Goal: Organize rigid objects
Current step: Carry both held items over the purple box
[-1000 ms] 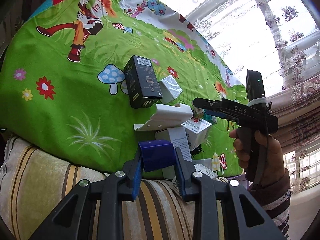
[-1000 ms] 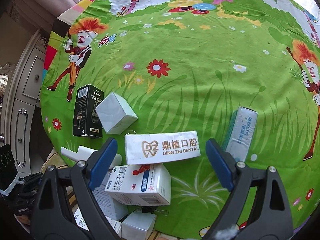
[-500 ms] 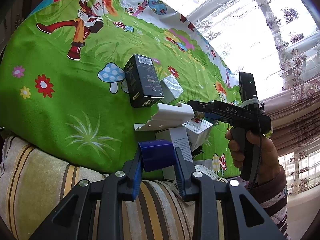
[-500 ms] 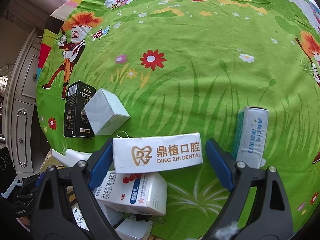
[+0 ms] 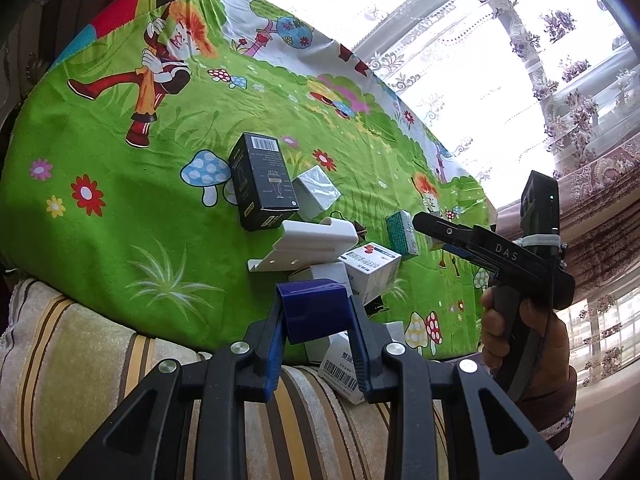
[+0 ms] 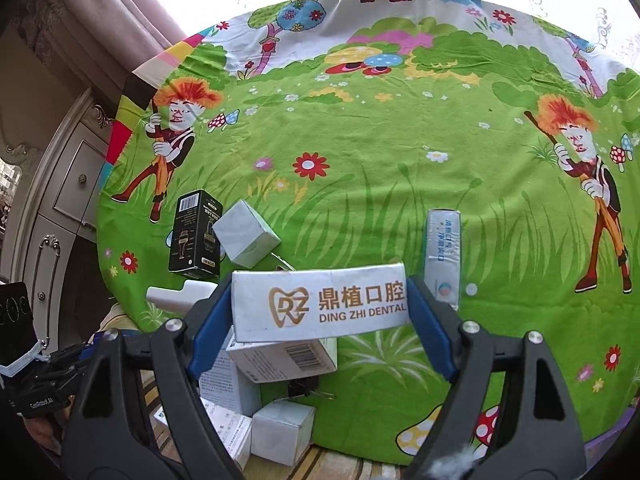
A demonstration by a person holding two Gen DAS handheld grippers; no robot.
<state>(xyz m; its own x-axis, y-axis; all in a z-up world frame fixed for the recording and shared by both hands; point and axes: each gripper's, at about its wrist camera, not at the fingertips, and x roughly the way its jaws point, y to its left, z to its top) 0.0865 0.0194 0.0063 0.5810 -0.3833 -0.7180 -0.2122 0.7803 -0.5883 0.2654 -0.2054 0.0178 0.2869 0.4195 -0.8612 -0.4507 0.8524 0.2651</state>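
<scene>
Left gripper (image 5: pixel 316 344) clamped on small blue box (image 5: pixel 315 309) over striped cushion (image 5: pixel 80 360), right gripper (image 6: pixel 320 320) clamped on white dental box (image 6: pixel 320 305) above box pile on green cloth (image 6: pixel 400 160).

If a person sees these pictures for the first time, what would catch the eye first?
Probably the bright green cartoon cloth covering the whole surface, with a cluster of small boxes at its near edge. Next, the white dental box gripped lengthwise by the right gripper, above that cluster. In the left wrist view, the left gripper is shut on a small blue box.
</scene>
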